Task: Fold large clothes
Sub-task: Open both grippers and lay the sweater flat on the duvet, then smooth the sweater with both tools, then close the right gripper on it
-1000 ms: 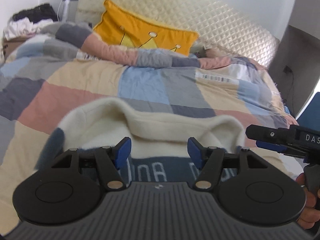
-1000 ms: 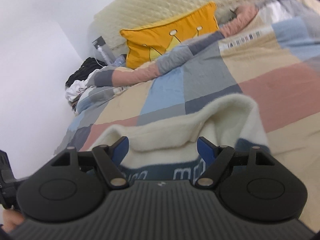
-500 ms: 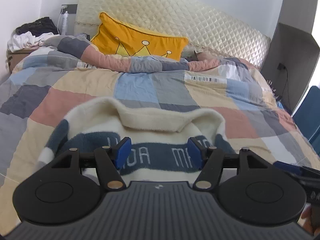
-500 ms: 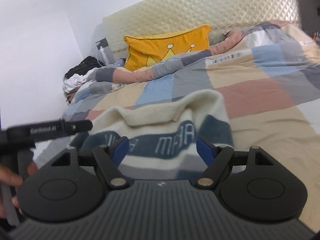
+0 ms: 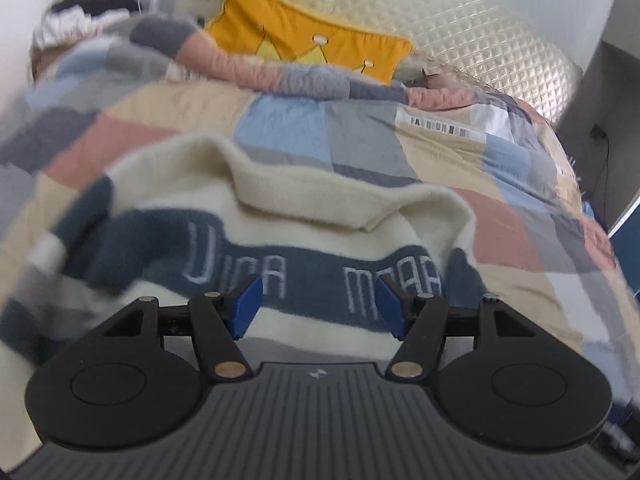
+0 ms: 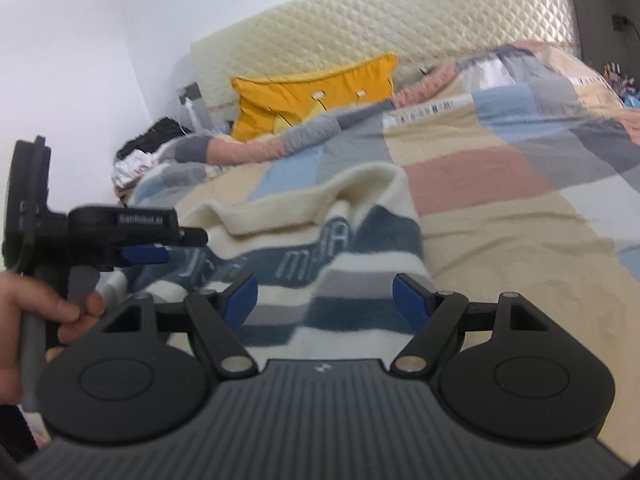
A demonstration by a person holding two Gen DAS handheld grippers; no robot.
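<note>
- Left hand-held gripper (image 5: 318, 304): the blue pads stand apart, with nothing clamped between them. The sweater (image 5: 280, 240) lies just ahead of and below the pads.
- Right hand-held gripper (image 6: 324, 300): the blue pads stand wide apart, with nothing gripped. The striped body of the sweater (image 6: 320, 264) shows between and beyond the fingers.
- Sweater: cream knit with dark blue and grey stripes. It is spread on the bed (image 5: 500, 232). The collar lies at the edge far from both grippers. A dark blue band with pale lettering runs across, just ahead of the left gripper's pads.
- In the right wrist view, the left gripper (image 6: 160, 246) is seen from the side, to the left of the right gripper, over the sweater's left part. A hand (image 6: 36, 320) holds its grey handle.
- Bed: covered by a patchwork quilt (image 6: 500, 208) in beige, pink, blue and grey.
- Yellow cushion (image 5: 316, 46): well beyond the sweater, leaning against the quilted headboard (image 5: 460, 24).
- Clothes pile (image 6: 148, 148): far left of the cushion, beside the bed; blurred.
</note>
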